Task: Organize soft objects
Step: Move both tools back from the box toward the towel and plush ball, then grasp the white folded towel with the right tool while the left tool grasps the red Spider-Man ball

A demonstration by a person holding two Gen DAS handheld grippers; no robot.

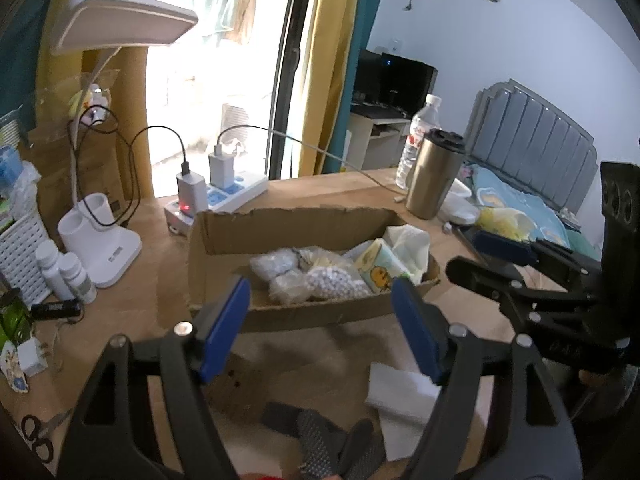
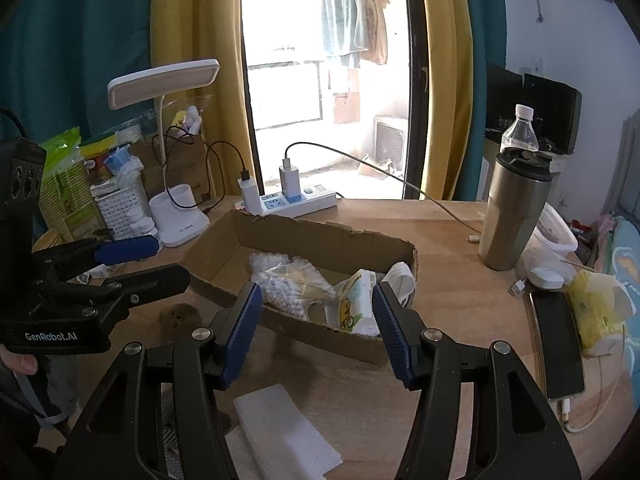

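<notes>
Wooden tabletop (image 2: pixel 448 240) by a bright balcony door carries a shallow cardboard box (image 1: pixel 280 220) holding three clear bags of cotton items (image 1: pixel 320 280), a tissue pack with a yellow cartoon (image 1: pixel 380 268) and a crumpled white tissue (image 1: pixel 408 244). Both tools hover short of the box's near wall, each with its blue pads spread wide and gripping nothing: the left tool (image 1: pixel 320 320) and the right tool (image 2: pixel 318 328). White folded pads (image 2: pixel 280 432) lie on the tabletop just beneath the right tool; a dark textured item (image 1: pixel 316 436) lies beneath the left one. Behind the box stand one power strip (image 2: pixel 300 200) with two chargers, one desk lamp (image 1: pixel 120 20), one steel tumbler (image 2: pixel 512 212) and one water bottle (image 2: pixel 520 128).
</notes>
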